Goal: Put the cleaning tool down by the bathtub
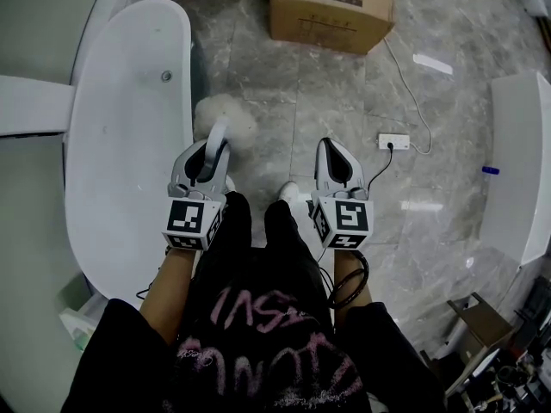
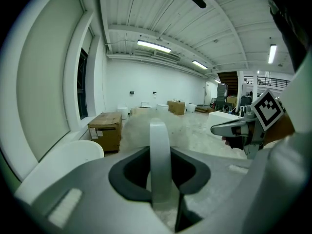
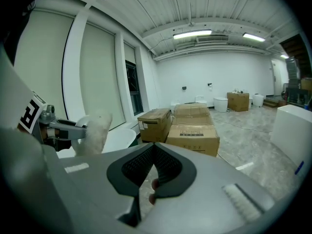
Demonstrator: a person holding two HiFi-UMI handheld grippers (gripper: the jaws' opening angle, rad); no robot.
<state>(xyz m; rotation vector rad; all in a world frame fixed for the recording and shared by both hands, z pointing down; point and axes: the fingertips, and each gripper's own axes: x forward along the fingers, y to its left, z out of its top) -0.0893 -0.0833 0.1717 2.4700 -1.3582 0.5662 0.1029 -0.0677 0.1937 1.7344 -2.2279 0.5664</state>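
Carrying looks to be the step in hand, with the set-down not yet made. Our left claw point(image 1: 213, 151) is pinching the pale, flat handle of the cleaning tool point(image 1: 224, 120). In the left gripper view that handle stands upright between the jaws, and the fluffy white head sticks out ahead of them. From the head view the fluffy head hangs just beside the outer wall of the bathtub point(image 1: 120, 136), over the grey marble floor point(image 1: 336, 93). The left gripper view looks out level across the room, so we judge the tool is held off the floor rather than resting on it. Our right claw point(image 1: 334, 163) is pressed together with nothing in it, held apart from the tool, on the far side of our legs.

Next, we think, comes lowering the left claw towards the strip of floor along the tub. Once the head and handle can rest there, we would spread the jaws and draw back. The tub wall is close, so the descent wants to stay clear of it. Cardboard boxes point(image 1: 331, 7) stand well ahead and should not interfere.
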